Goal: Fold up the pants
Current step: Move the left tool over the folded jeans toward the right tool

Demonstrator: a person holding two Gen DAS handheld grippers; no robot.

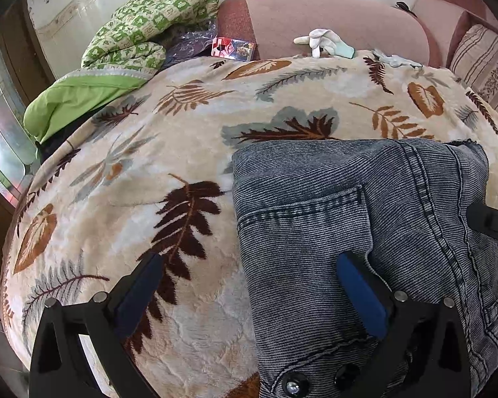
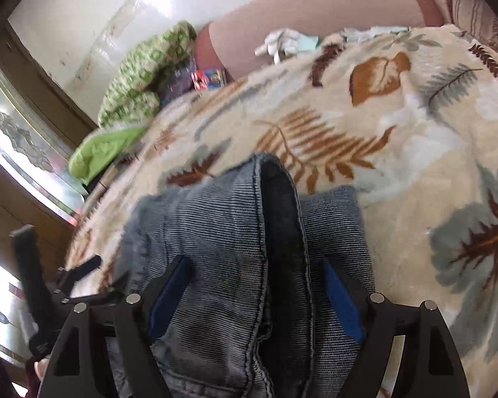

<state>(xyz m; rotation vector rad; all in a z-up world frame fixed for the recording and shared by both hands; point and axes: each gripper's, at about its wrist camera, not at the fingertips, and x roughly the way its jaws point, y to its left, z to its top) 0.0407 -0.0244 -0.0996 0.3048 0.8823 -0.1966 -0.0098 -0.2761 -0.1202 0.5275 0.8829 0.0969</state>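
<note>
The left gripper (image 1: 249,285) is held wide open over the left edge of the jeans (image 1: 365,219); one pad lies on denim, the other over the bare blanket (image 1: 189,132), nothing being pinched. The right gripper (image 2: 252,295) is likewise spread, its jaws set either side of a raised ridge of denim without pressing on it, probably ready to seize that ridge. The jeans are seen folded into a thick stack on the near part of the blanket, waistband button nearest the left camera, so the fold looks well advanced. Beyond, toward the blanket's far edge, gloves (image 1: 325,43) are left lying, and a green quilt (image 1: 142,33) is heaped at its far left corner.
</note>
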